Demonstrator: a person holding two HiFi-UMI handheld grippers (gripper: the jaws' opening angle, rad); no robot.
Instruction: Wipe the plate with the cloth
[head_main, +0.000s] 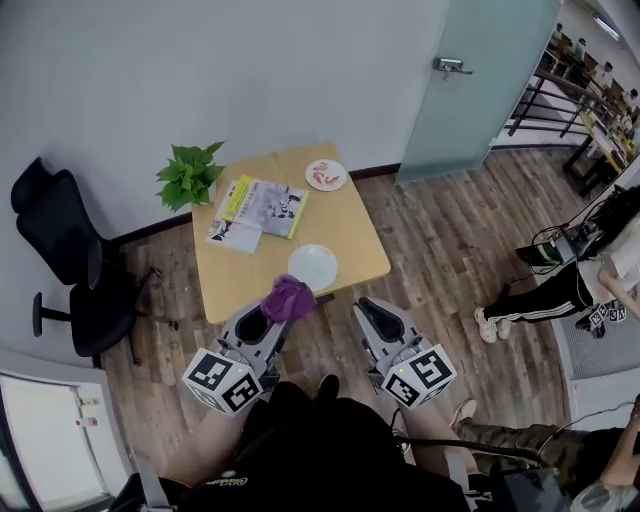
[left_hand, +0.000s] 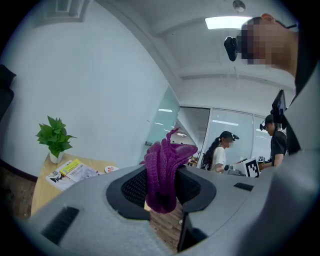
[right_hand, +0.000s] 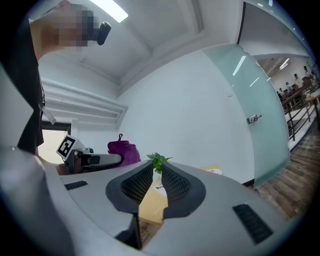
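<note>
our left gripper clamps the purple cloth; the white plate lies just beyond it, slightly right, at the table's near edge. right gripper: narrow, empty.

A wooden table carries a potted plant at its far left corner. Beside the plant lie two overlapping magazines. A small dish with red-orange food sits at the far edge. A black office chair stands off the table's left edge.
</note>
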